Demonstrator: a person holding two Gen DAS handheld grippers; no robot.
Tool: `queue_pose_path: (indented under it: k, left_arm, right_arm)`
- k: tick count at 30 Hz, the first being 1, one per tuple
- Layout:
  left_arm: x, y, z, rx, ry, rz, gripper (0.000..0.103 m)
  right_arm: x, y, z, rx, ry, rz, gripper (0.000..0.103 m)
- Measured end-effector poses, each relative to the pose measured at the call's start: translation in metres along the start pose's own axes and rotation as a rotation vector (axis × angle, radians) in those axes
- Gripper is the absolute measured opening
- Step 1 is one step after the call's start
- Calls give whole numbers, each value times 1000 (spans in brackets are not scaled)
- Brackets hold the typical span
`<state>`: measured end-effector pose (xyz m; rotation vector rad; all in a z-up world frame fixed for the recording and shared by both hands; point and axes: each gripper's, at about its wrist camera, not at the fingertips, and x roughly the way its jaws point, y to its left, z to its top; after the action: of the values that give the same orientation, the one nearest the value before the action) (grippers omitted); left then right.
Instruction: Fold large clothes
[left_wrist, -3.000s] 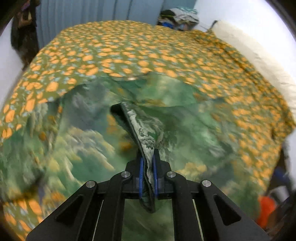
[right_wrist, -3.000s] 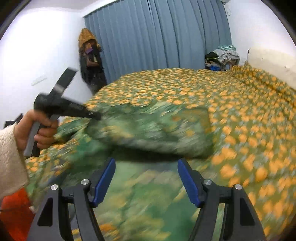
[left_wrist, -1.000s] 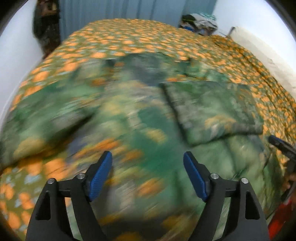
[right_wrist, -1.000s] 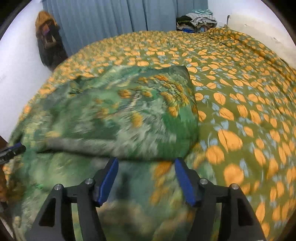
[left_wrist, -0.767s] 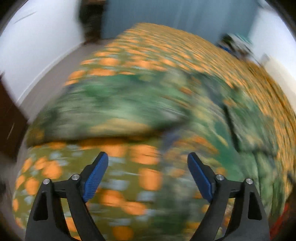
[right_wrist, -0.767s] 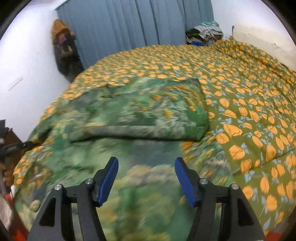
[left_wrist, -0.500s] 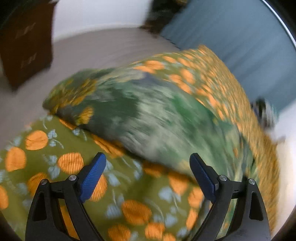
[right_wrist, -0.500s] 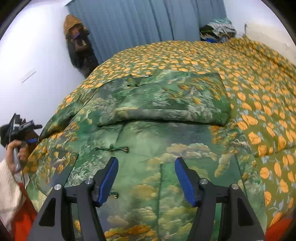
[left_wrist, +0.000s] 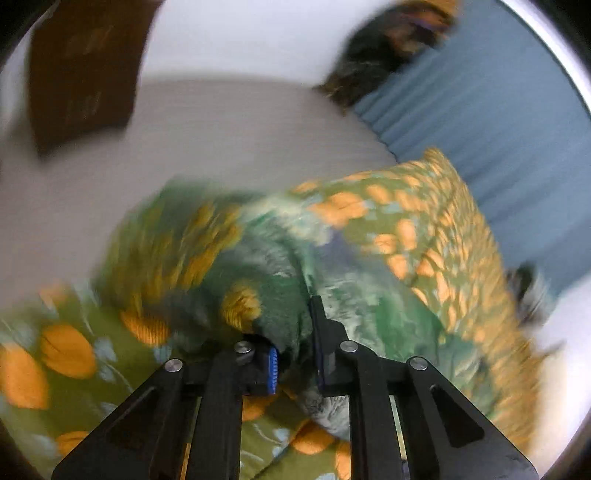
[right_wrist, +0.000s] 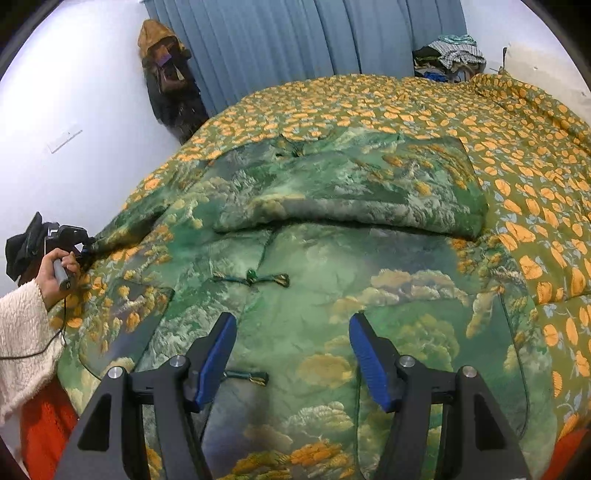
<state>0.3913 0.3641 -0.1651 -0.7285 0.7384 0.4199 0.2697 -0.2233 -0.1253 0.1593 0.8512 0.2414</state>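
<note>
A large green robe with a landscape print and knot buttons lies spread on the bed, its right sleeve folded across the chest. My left gripper is shut on the cuff of the left sleeve at the bed's left edge; it also shows at the far left of the right wrist view. My right gripper is open and empty, hovering above the robe's lower front.
The bed carries a green quilt with orange leaves. Blue curtains hang at the back. A coat hangs on the left wall. A clothes pile sits at the back right. A dark cabinet stands on the floor.
My left gripper has let go of the folded sleeve, swung to the bed's left edge and closed on the other sleeve's cuff. My right gripper has stayed open and drawn back a little.
</note>
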Motion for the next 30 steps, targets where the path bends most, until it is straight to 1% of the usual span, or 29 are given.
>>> queue_pose_path:
  k: [2,3,5,6,7,8,9,10,11,12,13,14,15,16,17,18,19,20,21,23,24,26,28,29,30]
  left_arm:
    - [-23,-39,3,150,-67,20,13]
    - [-42,-71,-2,267,-123,26,12]
    - [-68,-117,-15,443,-209,29,13]
    - [-87,-151,-33,573,-271,15,13]
    - [-96,-173,-45,654,-310,-4,13]
    - [-111,-199,-65,760,-357,-37,13]
    - [-118,-214,-79,823,-382,-59,13]
    - [-127,-235,-100,908,-406,-89,13]
    - [-132,-249,-117,968,-415,-113,13]
    - [-135,-266,-142,1039,-414,-141,13]
    - [-132,-275,-158,1079,-405,-158,13]
    - [-127,-286,-172,1119,-386,-168,13]
    - [-117,-295,-196,1173,-355,-171,14]
    - [-107,-303,-211,1207,-319,-171,21]
    - [-98,-306,-228,1241,-267,-169,26]
    - [-84,-306,-247,1275,-198,-163,43]
    - [-71,-304,-265,1300,-131,-152,62]
    - [-66,-300,-278,1313,-82,-147,70]
    - [-60,-293,-288,1318,-40,-145,74]
    - [-57,-278,-295,1295,24,-143,74]
    - [-56,-267,-291,1262,64,-143,74]
    - [-59,-259,-285,1199,108,-137,77]
    - [-69,-238,-271,1109,136,-143,81]
    - [-75,-229,-268,1074,140,-148,81]
    - [-82,-218,-259,1026,140,-158,82]
  right_arm:
    - [-2,1,0,-4,-18,6,65]
    - [-2,1,-1,-5,-25,8,65]
    - [-5,-1,-2,-3,-34,6,65]
    - [-6,-3,-2,2,-39,6,65]
    - [-8,-5,-3,10,-46,4,65]
    - [-10,-8,-2,16,-51,2,65]
    - [-13,-11,-2,22,-60,-4,65]
    - [-16,-14,-2,27,-66,-11,65]
    - [-17,-16,-1,32,-70,-15,65]
    - [-20,-19,-1,40,-79,-20,65]
    - [-22,-21,0,43,-85,-22,65]
    - [-26,-24,0,45,-95,-29,65]
    - [-28,-26,1,45,-103,-36,65]
    - [-30,-28,0,43,-109,-40,65]
    - [-33,-30,0,39,-116,-47,65]
    - [-34,-32,-1,37,-119,-54,65]
    - [-34,-35,-2,39,-117,-60,65]
    - [-34,-38,-2,44,-113,-63,65]
    - [-34,-43,-2,54,-107,-66,65]
    - [-33,-50,1,77,-99,-63,65]
    - [-30,-54,5,86,-91,-56,65]
    - [-22,-57,19,96,-75,-24,65]
    - [-5,-57,42,106,-55,60,65]
    - [9,-55,59,120,-38,115,65]
    - [22,-53,71,135,-21,152,65]
